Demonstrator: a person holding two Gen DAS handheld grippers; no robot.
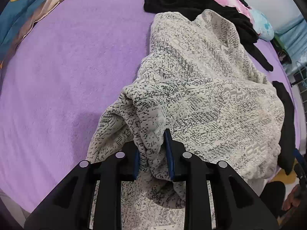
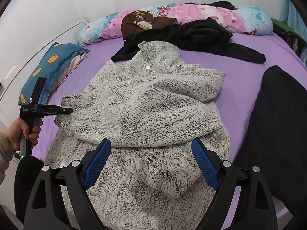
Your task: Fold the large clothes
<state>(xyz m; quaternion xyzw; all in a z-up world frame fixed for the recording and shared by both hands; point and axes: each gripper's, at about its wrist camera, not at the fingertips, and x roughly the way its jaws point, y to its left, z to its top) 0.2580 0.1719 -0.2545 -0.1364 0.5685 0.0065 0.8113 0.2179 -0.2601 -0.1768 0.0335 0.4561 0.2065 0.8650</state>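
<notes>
The speckled grey-and-white knit jacket (image 2: 145, 103) lies crumpled across the middle of the purple bed sheet (image 1: 63, 61), its collar toward the far pillows and its hem spilling over the near edge of the bed. A round metal snap (image 2: 148, 67) shows just below the collar, and another snap (image 2: 93, 192) sits near the hem. One side of the garment is thrown over the body, leaving a thick, uneven fold across the middle.

The left gripper (image 1: 153, 153) holds a bunched fold of the jacket's edge between its blue pads; the cloth fills the narrow gap, and both pads look to be touching it. In the right wrist view the same tool appears at the left side of the jacket, gripped by a hand (image 2: 23, 130) with a beige sleeve at the wrist.

The right gripper (image 2: 151, 164) hangs over the jacket's lower part with its jaws spread wide and nothing held between them; the fabric lies beneath them.

Beyond the collar lies a rumpled black garment (image 2: 191, 36), one sleeve trailing to the right. Behind it a pink and blue floral duvet (image 2: 211, 17) runs along the white wall, with a brown printed cushion (image 2: 142, 24) resting against it. A teal pillow with orange spots (image 2: 48, 65) lies at the left edge of the bed. Another dark cloth (image 2: 278, 124) covers the right side of the sheet.
</notes>
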